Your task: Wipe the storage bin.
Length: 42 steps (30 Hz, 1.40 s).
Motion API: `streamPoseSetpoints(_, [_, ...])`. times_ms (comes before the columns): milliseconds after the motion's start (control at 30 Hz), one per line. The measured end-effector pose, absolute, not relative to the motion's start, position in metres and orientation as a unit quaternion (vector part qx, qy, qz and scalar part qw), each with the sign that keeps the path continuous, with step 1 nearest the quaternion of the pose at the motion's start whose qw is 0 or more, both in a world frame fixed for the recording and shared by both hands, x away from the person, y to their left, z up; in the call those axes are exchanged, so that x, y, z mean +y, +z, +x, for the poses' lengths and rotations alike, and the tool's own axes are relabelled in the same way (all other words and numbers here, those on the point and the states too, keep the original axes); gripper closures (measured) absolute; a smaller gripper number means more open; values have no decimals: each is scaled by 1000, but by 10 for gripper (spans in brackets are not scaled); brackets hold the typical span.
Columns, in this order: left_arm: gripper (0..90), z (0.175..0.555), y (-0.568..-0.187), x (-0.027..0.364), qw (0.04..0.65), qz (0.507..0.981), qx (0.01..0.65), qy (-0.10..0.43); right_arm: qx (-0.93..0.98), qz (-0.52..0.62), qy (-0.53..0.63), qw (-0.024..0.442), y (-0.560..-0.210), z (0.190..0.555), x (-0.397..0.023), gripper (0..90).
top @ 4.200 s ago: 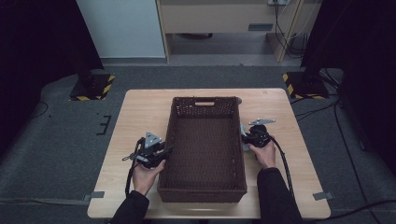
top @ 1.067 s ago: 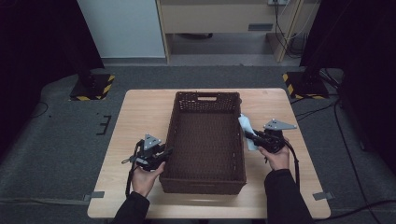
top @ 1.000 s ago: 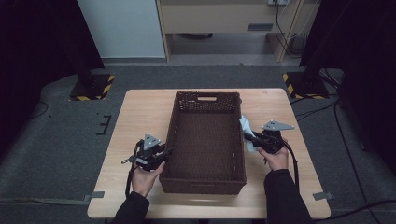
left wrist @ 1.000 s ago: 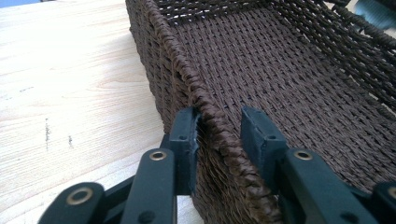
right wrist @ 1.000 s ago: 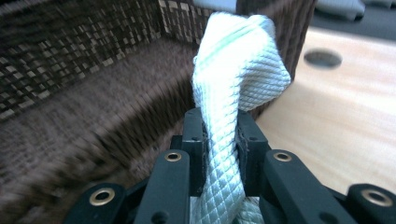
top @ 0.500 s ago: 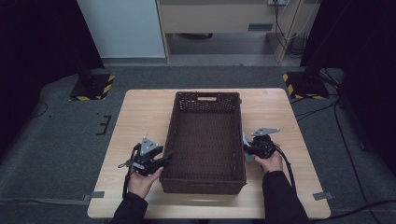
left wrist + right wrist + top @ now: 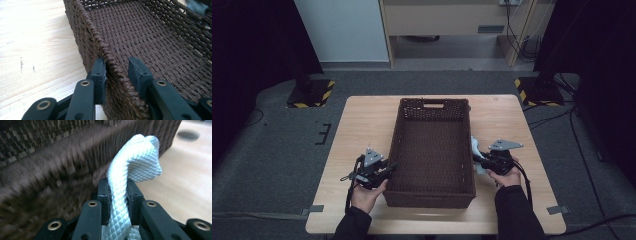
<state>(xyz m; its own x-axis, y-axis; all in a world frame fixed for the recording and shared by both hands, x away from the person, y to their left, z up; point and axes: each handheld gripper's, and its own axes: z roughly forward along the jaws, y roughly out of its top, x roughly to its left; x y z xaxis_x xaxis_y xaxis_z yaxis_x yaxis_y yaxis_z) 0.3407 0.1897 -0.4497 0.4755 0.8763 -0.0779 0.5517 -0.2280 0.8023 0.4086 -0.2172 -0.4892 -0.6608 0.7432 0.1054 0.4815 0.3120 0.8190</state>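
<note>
On the wooden table (image 7: 362,125), the left gripper (image 7: 117,72) has just been closing around the basket (image 7: 432,145) rim, one jaw not yet touching; the right gripper (image 7: 117,192), now nearer the basket wall, is pinching the white rope (image 7: 132,162).

High view overhead facing forward-down; two gripper views close in, the wicker basket (image 7: 432,150) common to all.

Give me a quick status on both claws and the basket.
Left claw astride the dark brown woven basket's rim, jaws just closing, inner one apart. Right claw shut on white woven cloth beside basket. Nothing in the way.
</note>
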Motion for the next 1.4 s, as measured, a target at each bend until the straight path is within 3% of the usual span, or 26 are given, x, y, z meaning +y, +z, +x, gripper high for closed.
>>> streamPoseSetpoints(333, [687,348,-451,190,409,752,475,205,830,406,366,114,-523,420,-209,776])
streamPoseSetpoints(633, [686,354,-451,188,409,750,476,208,763,371,494,187,-470,408,-229,776])
streamPoseSetpoints(800, [677,355,-451,189,412,748,477,209,768,372,489,181,-473,408,-230,776])
streamPoseSetpoints(1200, [542,353,-450,192,412,751,468,218,829,401,372,114,-524,421,-209,775])
streamPoseSetpoints(1400, [495,346,-448,195,422,753,460,208,822,392,392,128,-509,414,-212,774])
